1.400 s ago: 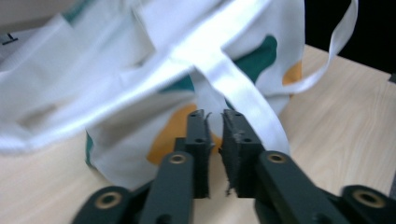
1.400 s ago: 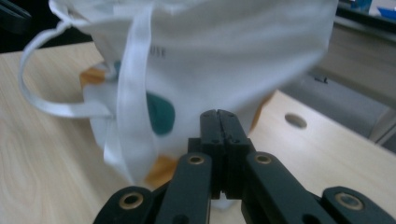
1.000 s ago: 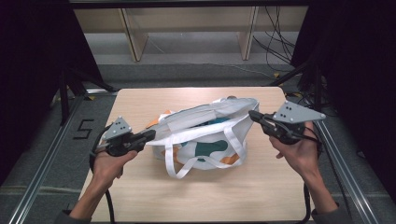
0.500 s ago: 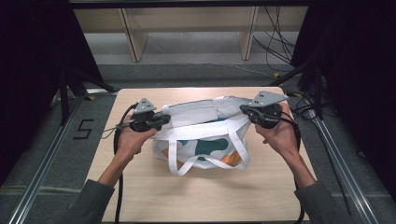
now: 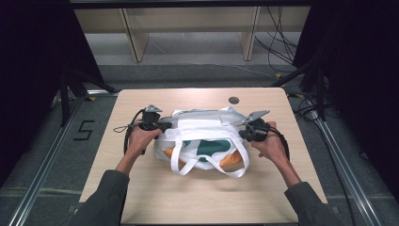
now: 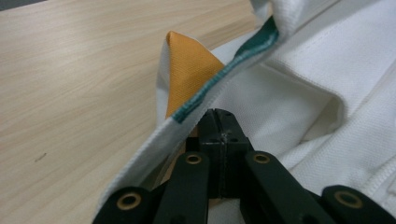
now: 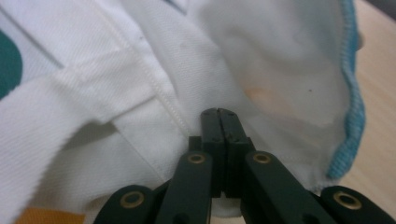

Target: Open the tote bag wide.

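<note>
On the wooden table [image 5: 141,188], a white cloth bag [image 5: 202,129] with green and orange patches was found lying near the middle of the top, slightly toward the far side, its two white handles [image 5: 207,162] looped toward the person's edge.

At the left end of the bag, the left gripper [image 5: 165,125] was held in the person's left hand [image 5: 139,139], its cable [image 5: 128,134] trailing beside the wrist. In the left gripper view, the jaws of this gripper [image 6: 219,122] were seen pressed together, tips against the white fabric just beneath a green-trimmed hem [image 6: 219,79]. An orange corner [image 6: 189,70] of the bag stood up just beyond the hem, with bare table [image 6: 70,84] to its left. Whether cloth was actually pinched between the jaws could not be told from the pictures.

Toward the far edge of the table, a small round dark mark [image 5: 234,100] was noted, well apart from the bag.

At the right end of the bag, the right gripper [image 5: 243,133] was held in the person's right hand [image 5: 270,143], a grey plate [image 5: 255,116] on its top. In the right gripper view, the jaws of this gripper [image 7: 219,116] were likewise seen pressed together against white fabric, beside a stitched seam [image 7: 159,88]. A blue-edged hem [image 7: 352,93] ran down the right side of that view, and a white strap [image 7: 70,98] crossed at the left. A grip on the cloth could not be confirmed there either.

Both forearms were covered by dark sleeves [image 5: 101,197] at the near edge.
</note>
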Tool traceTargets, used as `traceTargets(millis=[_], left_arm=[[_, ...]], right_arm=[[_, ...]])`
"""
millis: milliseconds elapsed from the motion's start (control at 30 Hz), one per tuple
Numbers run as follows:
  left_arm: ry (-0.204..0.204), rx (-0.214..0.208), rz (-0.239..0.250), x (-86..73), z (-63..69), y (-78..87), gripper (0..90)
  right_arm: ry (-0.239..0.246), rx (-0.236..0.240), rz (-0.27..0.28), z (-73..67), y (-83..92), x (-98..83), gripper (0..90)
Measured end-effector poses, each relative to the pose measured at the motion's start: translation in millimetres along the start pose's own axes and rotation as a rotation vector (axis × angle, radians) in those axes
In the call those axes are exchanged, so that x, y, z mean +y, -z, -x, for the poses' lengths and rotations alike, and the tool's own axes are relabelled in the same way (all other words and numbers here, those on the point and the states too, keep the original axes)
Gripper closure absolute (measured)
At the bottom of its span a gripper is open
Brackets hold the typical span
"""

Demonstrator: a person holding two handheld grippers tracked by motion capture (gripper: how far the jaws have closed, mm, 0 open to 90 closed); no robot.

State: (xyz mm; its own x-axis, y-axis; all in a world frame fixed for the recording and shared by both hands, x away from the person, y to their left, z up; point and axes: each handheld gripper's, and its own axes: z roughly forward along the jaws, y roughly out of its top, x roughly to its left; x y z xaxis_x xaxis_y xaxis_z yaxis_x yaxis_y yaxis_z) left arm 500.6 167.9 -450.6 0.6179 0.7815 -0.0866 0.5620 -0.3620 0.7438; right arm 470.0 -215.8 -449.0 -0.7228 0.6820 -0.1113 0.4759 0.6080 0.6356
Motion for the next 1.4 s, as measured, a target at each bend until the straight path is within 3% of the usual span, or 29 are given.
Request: traceTargets(millis=[100, 200, 233, 267, 300, 367, 400, 433, 533, 600, 633, 667, 700, 767, 833, 900, 1000, 1033, 1100, 1133, 1167, 1233, 1267, 1300, 1367, 1400], left_arm=[[-0.012, 0.028, -0.021, 5.0, 6.9, 3.3, 89.4], [-0.02, 0.021, -0.005, 8.1, 10.1, 10.8, 88.6], [-0.024, 0.007, 0.0, 9.7, 11.2, 15.0, 88.1], [-0.03, -0.014, 0.041, 14.8, 16.5, 25.3, 87.7], [-0.03, -0.014, 0.041, 14.8, 16.5, 25.3, 87.8], [-0.03, -0.059, 0.089, 22.1, 24.8, 35.4, 87.8], [-0.042, -0.068, 0.092, 24.6, 28.6, 37.0, 87.9], [-0.077, -0.098, 0.093, 31.9, 40.5, 36.6, 87.6], [-0.09, -0.12, 0.101, 36.5, 49.3, 34.3, 87.5], [-0.134, -0.132, 0.074, 42.3, 57.5, 26.8, 87.2], [-0.136, -0.131, 0.061, 44.4, 60.1, 21.9, 87.2], [-0.139, -0.137, 0.043, 46.8, 61.2, 16.4, 87.2], [-0.135, -0.13, 0.035, 48.9, 62.0, 11.1, 87.4], [-0.125, -0.14, 0.022, 52.8, 61.5, 1.9, 87.4], [-0.123, -0.134, 0.016, 58.2, 61.9, -6.8, 87.8], [-0.133, -0.129, 0.01, 60.9, 62.2, -10.2, 87.9], [-0.137, -0.101, -0.008, 61.9, 62.1, -13.0, 88.1], [-0.132, -0.095, -0.013, 61.8, 60.8, -14.4, 88.1], [-0.149, -0.09, -0.011, 62.8, 56.2, -17.7, 88.2], [-0.113, -0.072, -0.022, 62.2, 55.8, -17.2, 88.2], [-0.094, -0.065, -0.009, 62.2, 53.7, -15.8, 88.3], [-0.109, -0.064, -0.008, 62.2, 55.4, -13.1, 88.0], [-0.128, -0.077, -0.005, 61.8, 58.9, -8.5, 87.6], [-0.133, -0.093, -0.003, 61.2, 61.6, -5.5, 87.5], [-0.15, -0.16, 0.003, 58.7, 72.4, 3.0, 87.5], [-0.188, -0.205, -0.005, 57.0, 81.5, 7.5, 87.5]], right_arm=[[0.016, -0.03, -0.011, -4.9, -2.3, 0.8, 90.0], [0.033, -0.05, -0.015, -4.3, 5.0, 6.5, 90.0], [0.053, -0.074, 0.018, -1.8, 11.3, 11.1, 90.0], [0.04, -0.043, 0.076, 1.5, 24.7, 20.2, 90.0], [0.04, -0.043, 0.076, 1.5, 24.7, 20.2, 90.0], [0.043, -0.033, 0.133, 0.6, 35.0, 31.8, 90.0], [0.046, -0.016, 0.161, -1.2, 37.6, 37.8, 90.0], [0.061, -0.009, 0.182, -6.5, 36.6, 50.1, 90.0], [0.087, -0.017, 0.185, -10.3, 29.9, 61.2, 90.0], [0.097, -0.02, 0.132, -13.8, 12.1, 70.3, 90.0], [0.097, -0.02, 0.132, -13.8, 12.1, 70.3, 90.0], [0.107, -0.02, 0.095, -13.2, 6.2, 71.1, 90.0], [0.083, 0.026, 0.083, -15.6, -4.3, 69.2, 90.0], [0.094, 0.037, 0.056, -17.8, -4.6, 67.8, 90.0], [0.145, 0.087, 0.019, -26.3, 1.5, 58.0, 90.0], [0.162, 0.116, 0.017, -34.1, 8.2, 51.5, 90.0], [0.172, 0.112, 0.017, -44.6, 17.4, 45.2, 90.0], [0.193, 0.209, 0.013, -50.8, 24.9, 40.6, 90.0], [0.195, 0.229, -0.011, -56.4, 25.4, 37.1, 90.0], [0.207, 0.241, -0.032, -60.7, 23.3, 34.1, 90.0], [0.268, 0.254, -0.061, -70.4, 16.6, 27.7, 90.0], [0.255, 0.242, -0.063, -73.8, 17.3, 25.9, 90.0], [0.272, 0.242, -0.048, -72.4, 18.2, 26.6, 90.0], [0.23, 0.237, -0.044, -72.8, 20.8, 26.1, 90.0], [0.245, 0.238, -0.026, -69.4, 20.9, 27.4, 90.0], [0.245, 0.228, -0.022, -70.9, 21.6, 28.2, 90.0]])
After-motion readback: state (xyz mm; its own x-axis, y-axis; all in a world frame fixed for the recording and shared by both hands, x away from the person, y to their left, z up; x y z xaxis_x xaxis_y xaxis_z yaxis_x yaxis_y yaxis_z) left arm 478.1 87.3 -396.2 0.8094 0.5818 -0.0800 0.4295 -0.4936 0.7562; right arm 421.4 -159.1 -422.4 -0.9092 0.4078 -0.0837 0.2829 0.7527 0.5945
